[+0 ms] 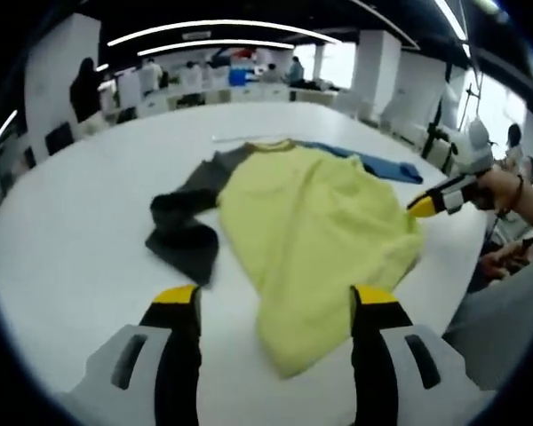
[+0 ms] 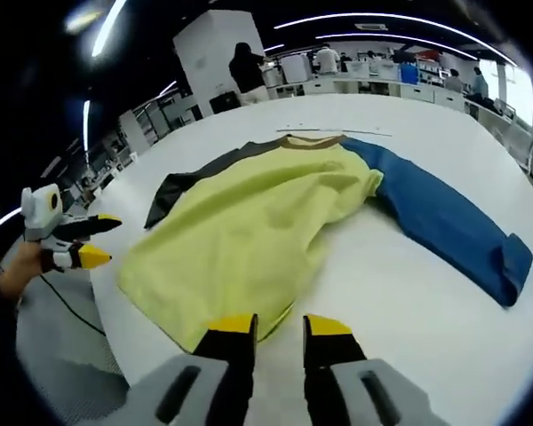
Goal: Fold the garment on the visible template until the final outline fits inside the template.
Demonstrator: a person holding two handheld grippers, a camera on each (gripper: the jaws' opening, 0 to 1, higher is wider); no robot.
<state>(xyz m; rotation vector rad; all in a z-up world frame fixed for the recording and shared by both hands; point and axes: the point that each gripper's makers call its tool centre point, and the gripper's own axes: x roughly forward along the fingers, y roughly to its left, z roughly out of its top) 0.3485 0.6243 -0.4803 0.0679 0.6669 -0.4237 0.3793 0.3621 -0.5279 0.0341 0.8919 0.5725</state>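
A: Left gripper (image 1: 275, 311): jaws spread wide, nothing between them, hovering off the hem corner of the garment (image 1: 315, 231). Why there?

B: Judged as an approach to lift that hem for the first fold. Right gripper (image 2: 277, 330): jaws parted too, a narrower gap, empty, just short of the garment's hem edge on its side.

A: Garment position?

B: Spread flat on the white table (image 1: 80, 231), collar away from both grippers. No template outline discernible under it.

A: Materials?

B: Soft knit, matte. Yellow body with shallow wrinkles; the dark grey sleeve (image 1: 185, 222) lies crumpled and doubled beside the body, the blue sleeve (image 2: 444, 217) lies straight out from it, cuff turned. Limp fabric; likely to sag if pinched at one point
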